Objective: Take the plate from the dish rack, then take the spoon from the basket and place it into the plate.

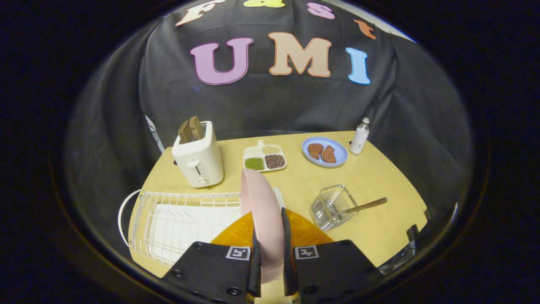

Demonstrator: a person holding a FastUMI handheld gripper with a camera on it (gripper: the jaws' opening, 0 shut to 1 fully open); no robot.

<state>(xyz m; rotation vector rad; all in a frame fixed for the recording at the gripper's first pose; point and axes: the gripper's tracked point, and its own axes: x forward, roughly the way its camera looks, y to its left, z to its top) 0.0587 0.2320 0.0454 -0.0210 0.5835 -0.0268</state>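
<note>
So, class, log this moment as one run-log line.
stage: plate lift | tongs: shut on plate, edge-on, above rack | spoon: in basket | next: set plate down

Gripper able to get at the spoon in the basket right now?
Probably not: the gripper is shut on the pink plate, so its fingers are occupied. The spoon itself lies unobstructed in the basket.

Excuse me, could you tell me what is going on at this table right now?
A person's handheld gripper has its fingers closed on the edge of a pale pink round plate, held upright on edge at the right end of the white wire dish rack. An orange plate lies under it. Beyond the fingers to the right, a wooden-handled spoon sits in a clear wire basket on the light wooden table, not yet picked up.
</note>
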